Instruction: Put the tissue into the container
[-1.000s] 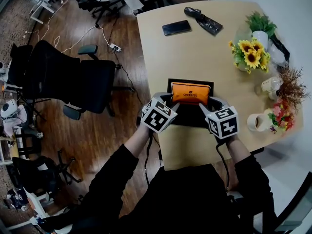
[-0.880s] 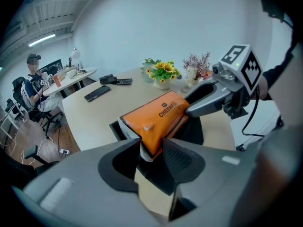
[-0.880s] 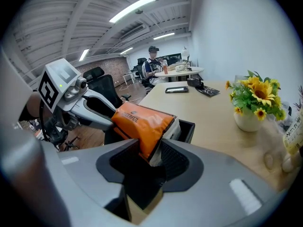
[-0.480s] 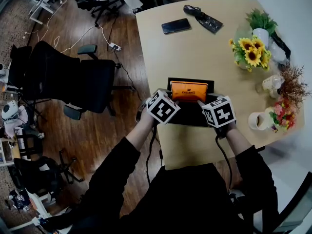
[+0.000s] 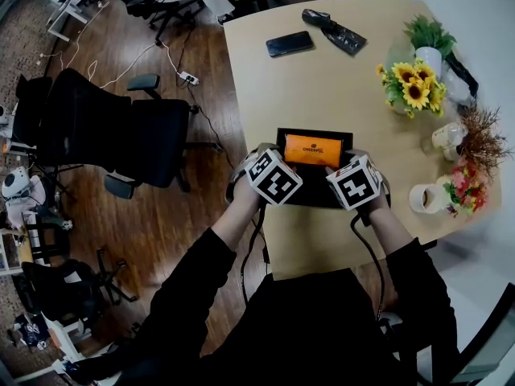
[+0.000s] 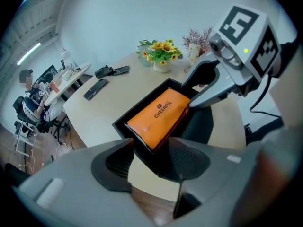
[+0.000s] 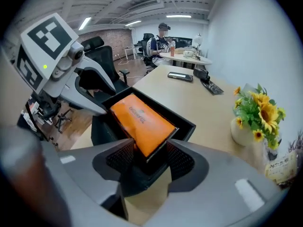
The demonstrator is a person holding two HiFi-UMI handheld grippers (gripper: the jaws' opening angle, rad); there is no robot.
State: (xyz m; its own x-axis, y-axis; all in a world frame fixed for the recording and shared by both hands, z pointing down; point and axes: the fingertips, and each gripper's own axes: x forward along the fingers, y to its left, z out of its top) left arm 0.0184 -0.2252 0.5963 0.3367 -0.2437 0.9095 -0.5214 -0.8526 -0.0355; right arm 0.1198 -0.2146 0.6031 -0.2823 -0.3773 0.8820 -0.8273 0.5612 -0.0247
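Observation:
An orange tissue pack (image 5: 315,149) lies flat inside the black container (image 5: 314,132) near the table's front edge. My left gripper (image 5: 278,166) is at the pack's left end and my right gripper (image 5: 348,167) at its right end. In the left gripper view the left gripper (image 6: 150,157) has just been opening; the pack's (image 6: 161,115) near corner sits in the gap, unpressed. In the right gripper view the right gripper (image 7: 149,157) has likewise just been opening, with the end of the pack (image 7: 142,119) loose between its pads. The container's rim (image 7: 189,124) frames the pack.
A phone (image 5: 290,44) and a black pouch (image 5: 334,32) lie at the table's far side. Sunflowers (image 5: 412,91), dried flowers (image 5: 481,139) and a cup (image 5: 424,200) line the right edge. A black office chair (image 5: 121,131) stands left of the table.
The pack, held tilted above the container a second ago, now lies flat in it. Both grippers shifted inward and turned, and their jaws have spread apart.

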